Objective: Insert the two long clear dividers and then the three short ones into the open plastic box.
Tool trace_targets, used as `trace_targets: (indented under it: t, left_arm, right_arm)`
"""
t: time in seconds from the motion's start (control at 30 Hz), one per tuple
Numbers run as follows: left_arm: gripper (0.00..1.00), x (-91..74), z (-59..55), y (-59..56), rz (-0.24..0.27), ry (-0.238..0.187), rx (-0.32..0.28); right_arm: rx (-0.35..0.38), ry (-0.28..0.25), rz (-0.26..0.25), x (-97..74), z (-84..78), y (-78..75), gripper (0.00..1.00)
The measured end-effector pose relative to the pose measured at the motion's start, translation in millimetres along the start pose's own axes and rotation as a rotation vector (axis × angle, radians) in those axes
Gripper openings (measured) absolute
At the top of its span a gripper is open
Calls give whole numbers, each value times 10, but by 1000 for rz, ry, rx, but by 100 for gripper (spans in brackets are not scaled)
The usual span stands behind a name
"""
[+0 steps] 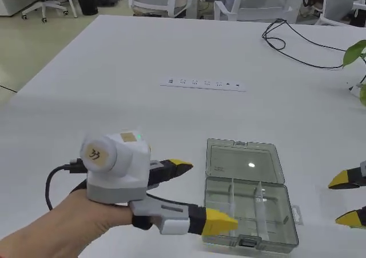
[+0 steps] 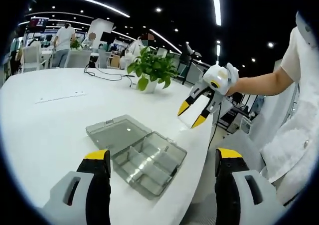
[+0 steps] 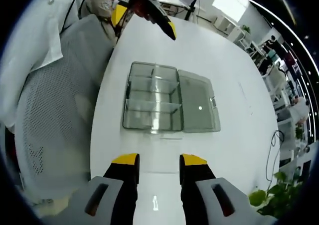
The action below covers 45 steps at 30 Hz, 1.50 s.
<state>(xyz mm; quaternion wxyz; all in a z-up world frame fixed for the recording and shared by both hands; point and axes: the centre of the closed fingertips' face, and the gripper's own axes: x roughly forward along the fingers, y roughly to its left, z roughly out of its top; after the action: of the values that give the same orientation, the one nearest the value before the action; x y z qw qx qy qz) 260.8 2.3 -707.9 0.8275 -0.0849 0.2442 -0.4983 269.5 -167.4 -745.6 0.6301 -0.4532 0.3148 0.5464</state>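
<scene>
Both empty, my left gripper (image 1: 203, 195) is wide and my right gripper (image 1: 346, 198) partly open beside the box (image 1: 240, 163) at the tabletop's near edge; the dividers (image 3: 149, 104) look in, so next I'd check them.

A: What's the box (image 1: 250, 212) made of?
B: Smoky see-through plastic, glossy; the lid (image 1: 245, 162) catches a lamp glint. The dividers (image 1: 258, 203) inside are clear plastic, shiny too.
A: And the bench (image 1: 114, 98)?
B: Smooth white top with a soft sheen, almost mirror-like near the right claw (image 3: 158, 160).
A: The claws themselves?
B: Left claw (image 1: 204, 194): matt yellow tips on black, pale grey plastic housing. The chair (image 3: 55, 135) back is grey woven mesh.
</scene>
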Motion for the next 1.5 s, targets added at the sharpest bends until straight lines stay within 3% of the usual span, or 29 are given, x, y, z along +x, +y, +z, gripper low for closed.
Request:
trace_targets:
  t: [0.07, 0.2, 0.23, 0.4, 0.5, 0.57, 0.9, 1.2, 1.5]
  left_arm:
    - [84, 29, 100, -42, -14, -32, -30]
    - [75, 89, 228, -107, -36, -76, -163]
    - [73, 98, 248, -117, -44, -82, -167]
    - [67, 167, 306, -196, -72, -83, -244]
    - [62, 223, 321, -295, -110, -72, -321]
    - [60, 267, 322, -328, -117, -71, -322]
    - [34, 390, 326, -455, -164, -78, -508]
    - [18, 496, 299, -636, -215, -52, -547]
    - [2, 518, 299, -696, -236, -40, -566]
  right_arm:
    - [-10, -16, -15, -43, 123, -13, 33]
    - [-20, -43, -35, -125, 364, -20, 33]
    - [-22, -47, -39, -141, 412, -19, 33]
    - [-45, -73, -54, -222, 684, 4, 33]
    - [-49, -92, -61, -266, 839, 8, 33]
    - [-57, -100, -64, -284, 919, 14, 33]
    - [-81, -119, -69, -288, 1115, 33, 33]
    - [-91, -126, -67, -323, 1261, 107, 33]
    - [-101, -106, -67, -315, 1244, 128, 33]
